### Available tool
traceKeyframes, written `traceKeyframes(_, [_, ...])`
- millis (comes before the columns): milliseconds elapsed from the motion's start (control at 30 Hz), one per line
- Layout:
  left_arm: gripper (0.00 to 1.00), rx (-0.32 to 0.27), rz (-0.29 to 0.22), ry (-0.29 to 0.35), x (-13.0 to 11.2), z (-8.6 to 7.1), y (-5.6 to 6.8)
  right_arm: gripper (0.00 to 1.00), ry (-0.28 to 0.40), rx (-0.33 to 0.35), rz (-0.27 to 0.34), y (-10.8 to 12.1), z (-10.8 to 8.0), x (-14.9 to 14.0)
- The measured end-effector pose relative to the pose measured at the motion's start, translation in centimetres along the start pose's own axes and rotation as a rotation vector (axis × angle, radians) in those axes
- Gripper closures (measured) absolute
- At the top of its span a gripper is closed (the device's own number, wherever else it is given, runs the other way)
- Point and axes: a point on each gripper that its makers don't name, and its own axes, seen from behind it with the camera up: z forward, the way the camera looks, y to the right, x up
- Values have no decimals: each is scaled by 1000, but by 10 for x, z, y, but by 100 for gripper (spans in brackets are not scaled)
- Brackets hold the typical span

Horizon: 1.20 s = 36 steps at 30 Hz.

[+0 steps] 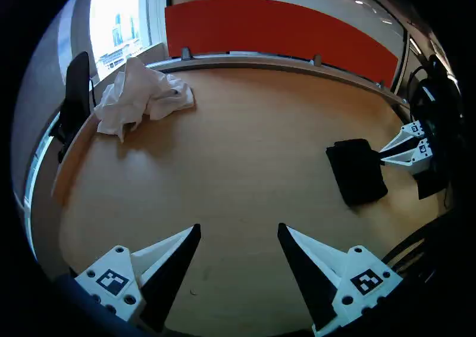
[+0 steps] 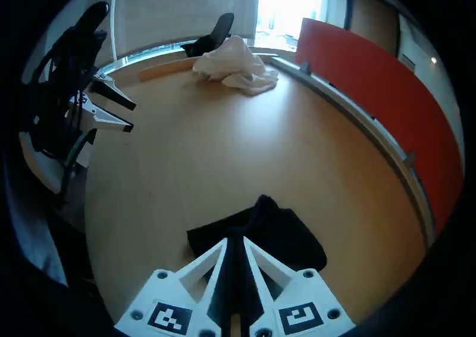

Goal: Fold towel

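Wood-toned and broad, the surface (image 1: pixel 250 152) runs back to a red panel (image 1: pixel 279 30) along its far edge, with a bright window (image 1: pixel 116 21) beyond the corner and a dark chair (image 1: pixel 74 105) standing just off the rim.

From the left gripper view I see my left claw (image 1: pixel 238 227) hanging wide open above bare wood, both fingers apart with nothing between them. Off to its right lies the towel (image 1: pixel 357 170), a small black piece spread mostly flat near the surface's edge. The right claw (image 1: pixel 381 152) comes in from that side, and its tips meet the towel's near edge.

A white cloth (image 1: pixel 140 96) sits crumpled in a loose heap at the far corner by the window, well apart from the towel and from both claws.

From the right gripper view the right claw's fingers stand narrow, almost together, and a strip of black fabric fills the slim gap between them. I read that as a pinch on the towel. The fabric rises in a small peak just ahead of the tips, while the rest of the towel lies on the wood to either side. Farther off on the left of that view, the left claw shows with its fingers spread, backed by dark cables and a person's arm.
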Motion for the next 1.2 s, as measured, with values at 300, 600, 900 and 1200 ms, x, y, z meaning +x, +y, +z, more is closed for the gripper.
traceKeyframes(300, [4,2,-2,1,-2,-2,0,19,-12,-28,22,3,1,-6])
traceKeyframes(600, [4,8,-3,4,-2,-5,-1,18,-12,-39,32,6,-3,-10])
traceKeyframes(900, [4,6,-4,10,-1,-7,1,18,-49,-54,57,8,-8,-40])
traceKeyframes(1200, [4,6,6,11,1,-8,2,18,-97,-70,108,6,-12,-82])
